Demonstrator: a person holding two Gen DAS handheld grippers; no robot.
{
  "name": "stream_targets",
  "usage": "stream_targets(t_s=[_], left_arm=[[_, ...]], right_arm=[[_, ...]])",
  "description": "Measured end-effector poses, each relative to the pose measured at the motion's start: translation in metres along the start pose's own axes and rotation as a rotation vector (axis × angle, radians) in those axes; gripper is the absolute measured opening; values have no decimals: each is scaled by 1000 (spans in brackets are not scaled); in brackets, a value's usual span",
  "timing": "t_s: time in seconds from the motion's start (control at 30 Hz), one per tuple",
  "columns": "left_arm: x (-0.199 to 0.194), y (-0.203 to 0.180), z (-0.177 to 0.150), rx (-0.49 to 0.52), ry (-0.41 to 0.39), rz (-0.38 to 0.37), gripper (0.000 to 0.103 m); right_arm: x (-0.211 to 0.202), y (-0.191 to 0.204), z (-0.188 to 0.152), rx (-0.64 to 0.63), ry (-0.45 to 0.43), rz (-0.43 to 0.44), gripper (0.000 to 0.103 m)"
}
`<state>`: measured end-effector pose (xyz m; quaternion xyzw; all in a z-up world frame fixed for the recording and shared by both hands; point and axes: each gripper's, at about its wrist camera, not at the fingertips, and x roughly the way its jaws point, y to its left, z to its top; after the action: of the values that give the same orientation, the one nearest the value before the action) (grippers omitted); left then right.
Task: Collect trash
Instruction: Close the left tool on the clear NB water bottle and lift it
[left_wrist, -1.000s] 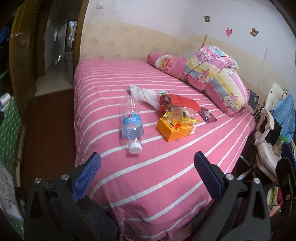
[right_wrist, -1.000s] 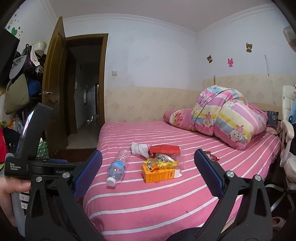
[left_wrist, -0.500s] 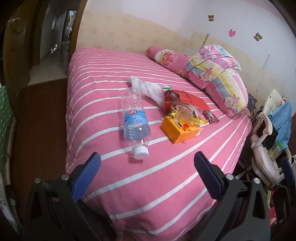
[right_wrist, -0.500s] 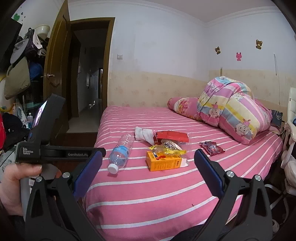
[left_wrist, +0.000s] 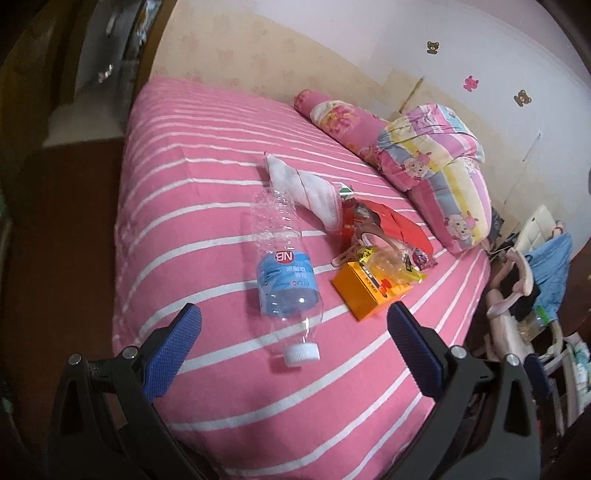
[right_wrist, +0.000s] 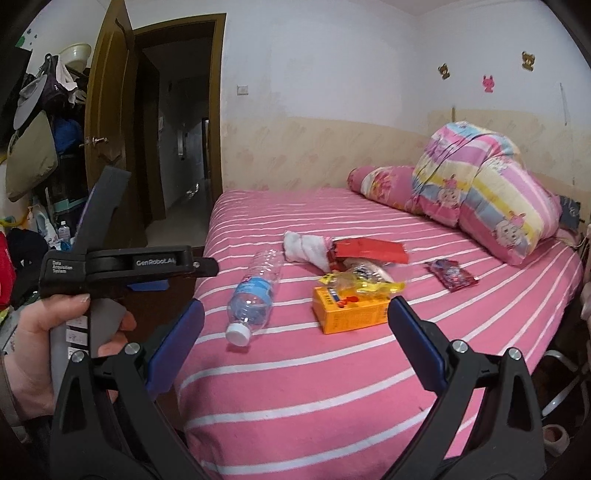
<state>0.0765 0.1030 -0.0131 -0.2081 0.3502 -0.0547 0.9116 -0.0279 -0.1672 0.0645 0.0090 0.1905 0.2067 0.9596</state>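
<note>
Trash lies on a pink striped bed (left_wrist: 221, 398) (right_wrist: 332, 398). An empty clear bottle (left_wrist: 284, 273) (right_wrist: 255, 295) with a blue label lies with its white cap toward me. Right of it sit an orange box (left_wrist: 369, 291) (right_wrist: 351, 314), a yellow wrapper (left_wrist: 391, 262) (right_wrist: 365, 284), a red packet (left_wrist: 384, 221) (right_wrist: 369, 251), a crumpled white tissue (left_wrist: 306, 188) (right_wrist: 306, 249) and a small dark red wrapper (right_wrist: 452, 275). My left gripper (left_wrist: 293, 343) is open just short of the bottle's cap. My right gripper (right_wrist: 295, 332) is open, farther back. A hand (right_wrist: 33, 332) holds the left gripper's handle in the right wrist view.
A folded colourful quilt (left_wrist: 439, 166) (right_wrist: 487, 192) and pillow lie at the bed's head. An open wooden door (right_wrist: 107, 122) and hanging bags stand to the left. A chair with clothes (left_wrist: 532, 266) stands at the bed's right side.
Both grippers have come closer to the bed. The left one has dropped toward the bottle, whose cap now lies nearly between its fingers. Nothing on the bed has moved.
</note>
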Motion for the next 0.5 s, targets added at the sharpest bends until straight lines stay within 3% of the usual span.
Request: stream_targets(t_s=[0.3,0.5], left_arm=[[58,30,31,-87,154,-181,98],[94,40,43,-107,262,-225,98]], right_arm=[[75,20,4,15,164,96,98],[131,27,0,42,274,130,98]])
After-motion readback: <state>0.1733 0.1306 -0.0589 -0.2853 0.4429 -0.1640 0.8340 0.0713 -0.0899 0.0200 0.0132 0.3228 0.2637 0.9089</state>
